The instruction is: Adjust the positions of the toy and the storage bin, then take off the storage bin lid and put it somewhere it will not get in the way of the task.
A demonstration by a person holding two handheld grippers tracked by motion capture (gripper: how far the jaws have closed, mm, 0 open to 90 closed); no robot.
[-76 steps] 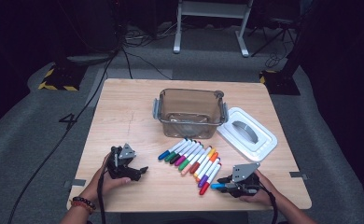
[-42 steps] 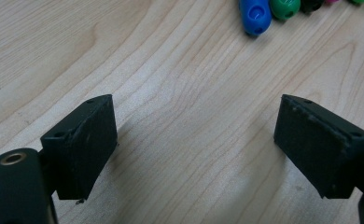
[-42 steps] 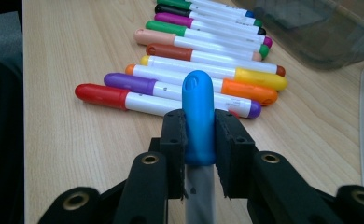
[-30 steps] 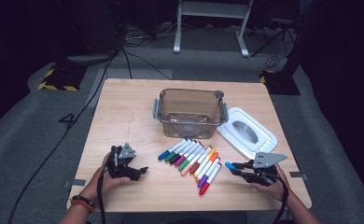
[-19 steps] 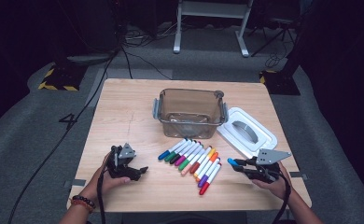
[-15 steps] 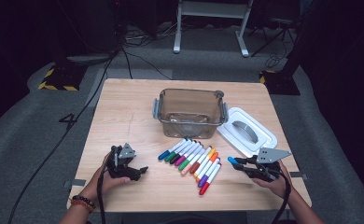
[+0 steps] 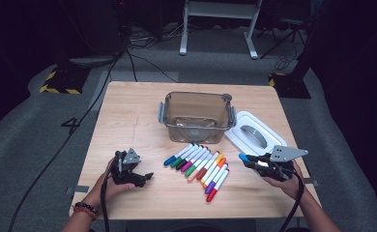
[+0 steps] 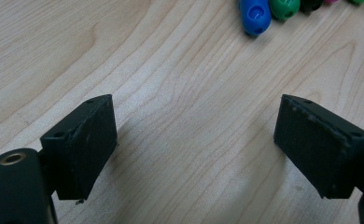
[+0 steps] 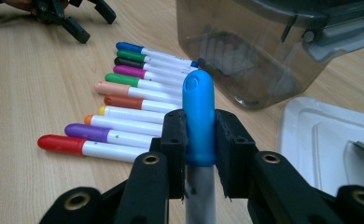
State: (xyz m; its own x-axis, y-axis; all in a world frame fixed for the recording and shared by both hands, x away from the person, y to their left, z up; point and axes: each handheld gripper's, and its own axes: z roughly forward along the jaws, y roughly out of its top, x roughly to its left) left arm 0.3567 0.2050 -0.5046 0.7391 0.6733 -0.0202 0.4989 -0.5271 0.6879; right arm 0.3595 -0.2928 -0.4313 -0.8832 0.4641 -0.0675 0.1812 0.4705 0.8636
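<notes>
Now the right tool point(image 9: 199, 140) pinches a blue-capped marker point(image 9: 199, 122) right of the marker row point(image 7: 198, 164); the left tool point(image 8: 194, 144), left of that row, is spread.

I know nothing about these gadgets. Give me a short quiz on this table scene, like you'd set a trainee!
1. True or false: the right gripper has its jaws shut on a blue-capped marker.
2. Where is the white lid relative to the clear box? A: on top of it. B: beside it on the table. C: inside it.
3. Fill in the missing word: the left gripper has its jaws ____, with only bare wood between them.

Key: 1 true; 2 B; 3 open.
</notes>
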